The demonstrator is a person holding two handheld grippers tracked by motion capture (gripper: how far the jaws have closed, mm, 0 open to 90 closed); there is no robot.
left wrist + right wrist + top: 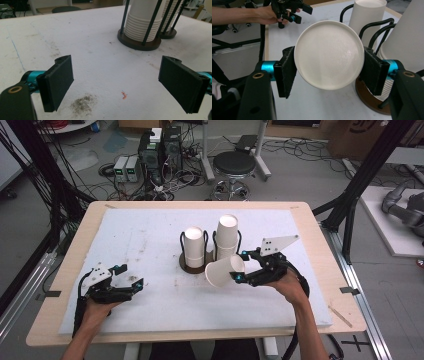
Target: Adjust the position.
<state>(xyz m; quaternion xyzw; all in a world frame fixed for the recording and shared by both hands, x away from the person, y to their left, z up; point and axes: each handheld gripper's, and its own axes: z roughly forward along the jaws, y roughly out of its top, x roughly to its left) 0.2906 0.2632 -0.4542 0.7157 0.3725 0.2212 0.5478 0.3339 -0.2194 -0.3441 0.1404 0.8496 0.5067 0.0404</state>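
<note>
A single white paper cup (222, 271) lies on its side in the air, and my right gripper (238, 266) is shut on it just in front of the cup holders. In the right gripper view the cup's round bottom (329, 53) faces the camera between the two jaws of the right gripper (329, 72). Two stacks of white cups stand in black wire holders at mid-table, the left stack (194, 247) lower than the right stack (226, 237). My left gripper (131, 276) rests low over the mat at front left, open with nothing between its jaws (116, 82).
A white foam mat (150, 230) covers the wooden table (320, 255). The near holder's dark round base (130, 42) stands ahead of the left gripper, the second stack (170, 25) behind it. A dirt smudge (83, 103) marks the mat. A stool (234, 165) and electronics (157, 152) stand beyond the table.
</note>
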